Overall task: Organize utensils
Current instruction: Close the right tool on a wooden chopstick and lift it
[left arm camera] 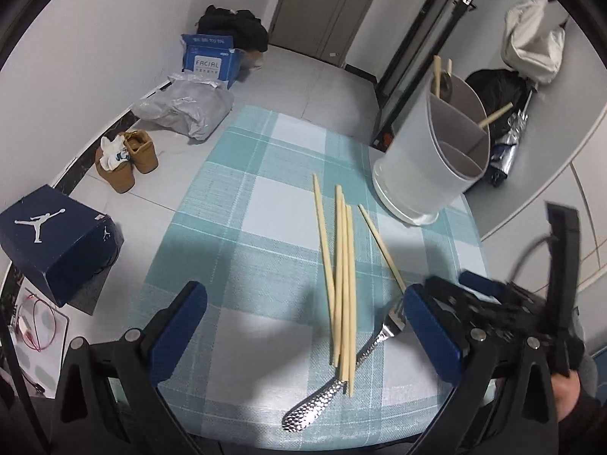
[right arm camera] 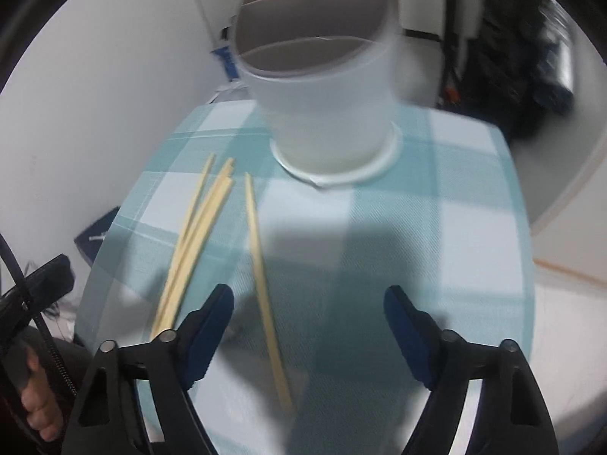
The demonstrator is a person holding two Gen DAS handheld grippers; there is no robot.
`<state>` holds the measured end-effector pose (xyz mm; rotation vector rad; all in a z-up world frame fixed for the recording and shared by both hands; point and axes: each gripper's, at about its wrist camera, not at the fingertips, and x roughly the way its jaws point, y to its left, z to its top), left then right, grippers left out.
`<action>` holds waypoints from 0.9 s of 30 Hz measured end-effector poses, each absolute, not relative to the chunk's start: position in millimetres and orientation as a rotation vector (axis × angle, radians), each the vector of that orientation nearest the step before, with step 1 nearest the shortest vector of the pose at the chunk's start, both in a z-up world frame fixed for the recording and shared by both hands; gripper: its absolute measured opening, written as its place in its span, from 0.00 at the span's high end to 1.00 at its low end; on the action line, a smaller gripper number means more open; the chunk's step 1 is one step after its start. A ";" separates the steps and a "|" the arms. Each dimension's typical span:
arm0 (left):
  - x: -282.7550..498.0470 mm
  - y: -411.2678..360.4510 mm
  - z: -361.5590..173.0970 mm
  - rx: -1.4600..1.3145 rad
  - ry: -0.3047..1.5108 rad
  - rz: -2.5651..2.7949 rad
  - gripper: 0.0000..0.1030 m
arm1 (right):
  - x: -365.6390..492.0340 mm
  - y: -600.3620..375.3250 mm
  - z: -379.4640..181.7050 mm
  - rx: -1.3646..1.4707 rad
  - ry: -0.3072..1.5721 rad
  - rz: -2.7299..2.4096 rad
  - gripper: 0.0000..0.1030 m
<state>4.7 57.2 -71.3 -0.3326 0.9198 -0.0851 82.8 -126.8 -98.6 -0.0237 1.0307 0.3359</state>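
Observation:
Several pale wooden chopsticks (left arm camera: 343, 284) lie in a loose bundle on the teal checked tablecloth (left arm camera: 246, 227), with one more chopstick (left arm camera: 381, 246) lying apart to their right. A hammered silver fork (left arm camera: 341, 379) lies under the bundle's near ends. A white divided utensil holder (left arm camera: 432, 151) stands at the far right and holds a few chopsticks. My left gripper (left arm camera: 303, 326) is open above the bundle and fork. My right gripper (right arm camera: 309, 326) is open and empty over the single chopstick (right arm camera: 265, 292), facing the holder (right arm camera: 326, 102); it also shows at the right of the left wrist view (left arm camera: 474, 295).
The small table's edges are close on all sides. On the floor to the left are a dark blue shoe box (left arm camera: 57, 239), tan boots (left arm camera: 125, 159), a grey bag (left arm camera: 186, 106) and a blue carton (left arm camera: 208, 60). Dark bags (left arm camera: 500, 113) lie behind the holder.

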 end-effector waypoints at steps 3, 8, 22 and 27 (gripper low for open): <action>9.4 66.5 -73.5 -0.360 0.934 -0.089 0.01 | 104.9 -100.4 -103.5 -0.076 1.055 0.400 0.51; 14.0 82.6 -74.4 -0.406 0.927 -0.063 0.01 | 124.1 -63.6 -116.6 -0.189 1.065 0.418 0.63; 16.5 100.2 -76.9 -0.486 0.927 -0.039 0.01 | 128.7 -52.7 -118.2 -0.294 1.047 0.406 0.95; 16.0 97.0 -74.8 -0.488 0.926 -0.052 0.01 | 101.9 -79.3 -113.8 -0.319 1.077 0.425 0.95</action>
